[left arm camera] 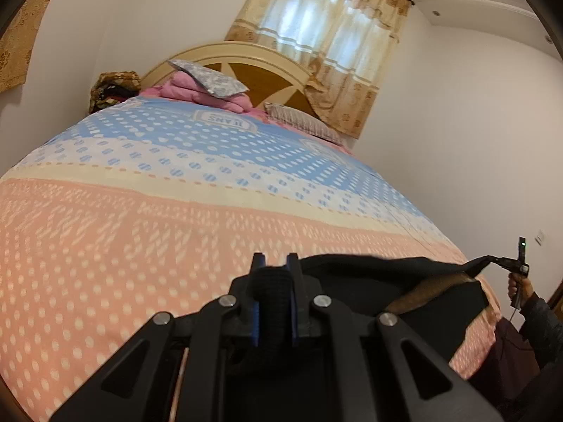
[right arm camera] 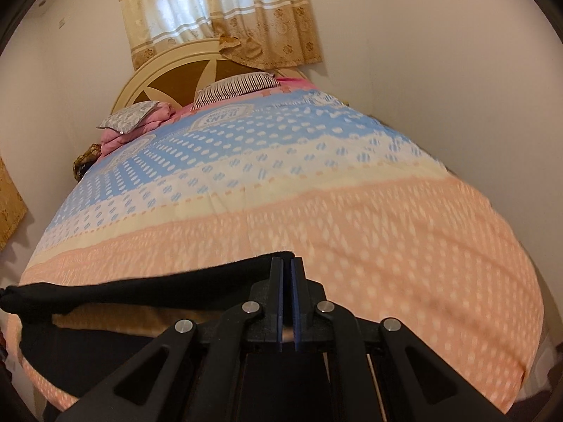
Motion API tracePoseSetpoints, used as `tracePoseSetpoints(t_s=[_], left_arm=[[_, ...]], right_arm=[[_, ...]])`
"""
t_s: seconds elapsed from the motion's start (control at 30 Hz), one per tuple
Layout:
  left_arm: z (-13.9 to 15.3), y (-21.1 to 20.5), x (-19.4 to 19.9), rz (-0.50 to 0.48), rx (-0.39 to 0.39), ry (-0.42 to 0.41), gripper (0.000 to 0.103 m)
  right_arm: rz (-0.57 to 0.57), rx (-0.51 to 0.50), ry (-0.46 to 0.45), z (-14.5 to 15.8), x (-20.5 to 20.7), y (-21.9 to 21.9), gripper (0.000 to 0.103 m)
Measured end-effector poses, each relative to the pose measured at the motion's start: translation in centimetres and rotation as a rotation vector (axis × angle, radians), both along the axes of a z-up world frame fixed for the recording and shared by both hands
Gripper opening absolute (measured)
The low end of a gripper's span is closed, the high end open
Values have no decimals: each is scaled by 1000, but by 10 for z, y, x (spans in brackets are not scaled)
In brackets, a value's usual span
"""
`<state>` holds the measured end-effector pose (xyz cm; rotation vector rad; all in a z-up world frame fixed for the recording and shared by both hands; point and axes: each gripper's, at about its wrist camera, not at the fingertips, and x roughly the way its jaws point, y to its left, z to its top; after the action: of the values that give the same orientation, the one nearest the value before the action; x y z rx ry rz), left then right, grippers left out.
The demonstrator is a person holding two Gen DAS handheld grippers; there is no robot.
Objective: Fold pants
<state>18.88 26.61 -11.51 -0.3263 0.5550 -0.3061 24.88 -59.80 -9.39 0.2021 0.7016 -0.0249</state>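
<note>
Black pants with a brown lining hang stretched between my two grippers, above the near end of the bed. My left gripper is shut on one end of the waistband, a ribbed black bunch between its blue pads. My right gripper is shut on the other end of the pants, whose black edge runs off to the left. In the left wrist view the right gripper shows far right, clamped on the cloth.
The bed's quilt is pink near me and blue farther off. Pillows and a folded pink blanket lie at the headboard. A white wall runs along the bed's right side. Curtains hang behind.
</note>
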Motion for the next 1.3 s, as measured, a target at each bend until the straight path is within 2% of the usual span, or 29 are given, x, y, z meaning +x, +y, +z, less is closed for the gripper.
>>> tracePoseSetpoints(t_s=[0.23,0.37,0.6,0.73,0.8,1.07,1.23,1.3], left_arm=[[-23,-6,-27,-29,21,22,12],[-38,-1,-37,-20,21,31,13],[-39,13,-40,6,-32,17,13],[-33,17,-43,-1,-36,-14,13],[-35,16,-46,-8,-30,-14,13],[-86,16,-59,-17,-41,74,13],[-87,14,-67,-28,-26,54,17],[-84,11,-70,-22,14,48,22]], right_arm=[[-24,23,35,-34,-42,-10,3],[-50,19,37,-43,-60,-17,1],[-79,-3,2,-20,-68,-18,1],[-83,0,-43,-2,-72,-19,1],[-89,9,-42,-4,-75,-22,1],[-110,18,103,-76,-91,-28,1],[-101,-6,132,-89,-97,-27,1],[-102,-5,138,-89,-98,-27,1]])
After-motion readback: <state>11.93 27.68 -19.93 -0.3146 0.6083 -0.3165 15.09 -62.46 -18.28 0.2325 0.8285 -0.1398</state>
